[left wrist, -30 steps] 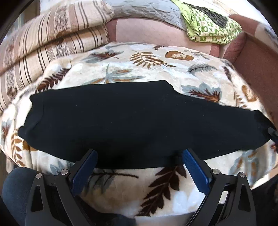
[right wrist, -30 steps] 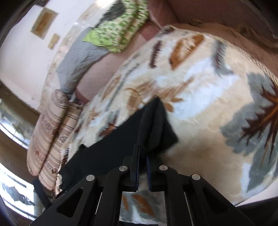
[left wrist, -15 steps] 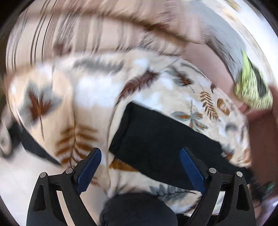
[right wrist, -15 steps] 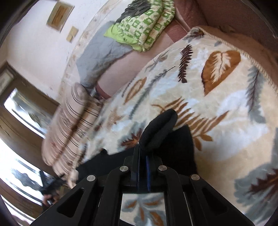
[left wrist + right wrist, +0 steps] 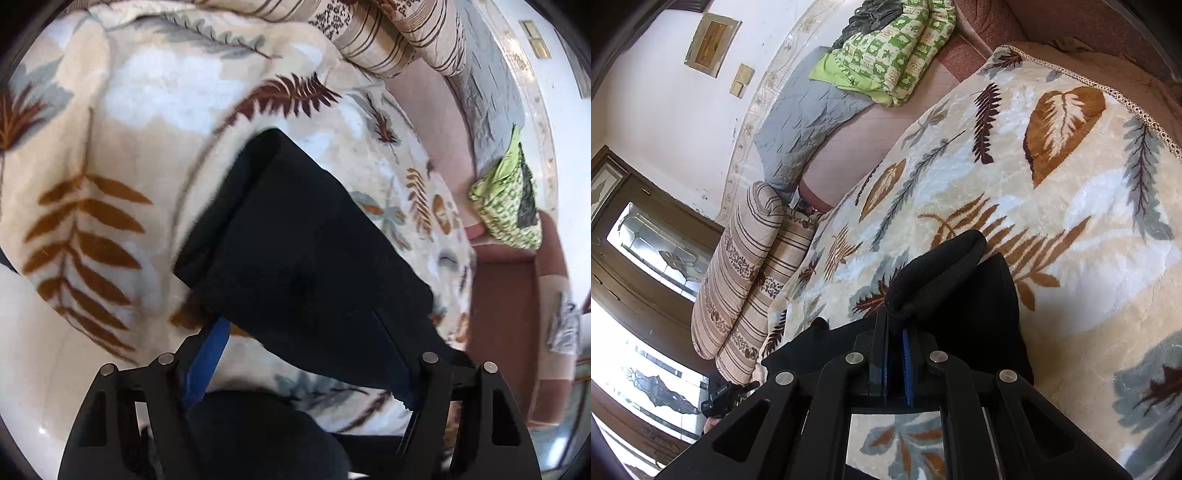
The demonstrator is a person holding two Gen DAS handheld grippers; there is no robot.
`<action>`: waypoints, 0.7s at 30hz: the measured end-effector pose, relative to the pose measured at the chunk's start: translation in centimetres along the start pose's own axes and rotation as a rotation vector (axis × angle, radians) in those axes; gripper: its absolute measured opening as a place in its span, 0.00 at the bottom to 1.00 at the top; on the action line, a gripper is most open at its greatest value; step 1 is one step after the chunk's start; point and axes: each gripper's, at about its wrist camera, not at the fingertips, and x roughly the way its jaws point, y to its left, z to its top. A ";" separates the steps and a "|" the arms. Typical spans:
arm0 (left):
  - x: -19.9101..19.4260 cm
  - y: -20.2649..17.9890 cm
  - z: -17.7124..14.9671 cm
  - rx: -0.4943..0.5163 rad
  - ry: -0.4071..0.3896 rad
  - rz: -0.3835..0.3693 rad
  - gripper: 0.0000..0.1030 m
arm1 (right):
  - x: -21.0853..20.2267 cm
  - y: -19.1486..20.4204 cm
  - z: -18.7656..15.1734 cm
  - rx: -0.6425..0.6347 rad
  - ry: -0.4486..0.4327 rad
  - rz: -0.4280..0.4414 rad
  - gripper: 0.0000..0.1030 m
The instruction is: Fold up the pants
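The black pants (image 5: 306, 258) lie on a cream leaf-print blanket (image 5: 122, 122). In the left wrist view my left gripper (image 5: 295, 363) is open, its blue pads either side of the near end of the pants, the right pad partly under the cloth. In the right wrist view my right gripper (image 5: 895, 332) is shut on a bunched end of the pants (image 5: 934, 273) and holds it lifted over the rest of the black cloth (image 5: 979, 325).
A striped folded blanket (image 5: 746, 280) and a grey quilt (image 5: 805, 129) lie at the far side. A green patterned cloth (image 5: 886, 48) sits on the reddish sofa (image 5: 502, 325). Windows and a wall stand beyond the blanket.
My left gripper has swung to the pants' end and closed in on it. My right gripper has carried the pinched end up and along over the pants.
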 end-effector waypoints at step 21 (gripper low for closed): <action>1.0 -0.8 -0.6 0.004 -0.084 0.049 0.04 | -0.3 0.3 -0.2 -0.010 -0.018 0.001 0.04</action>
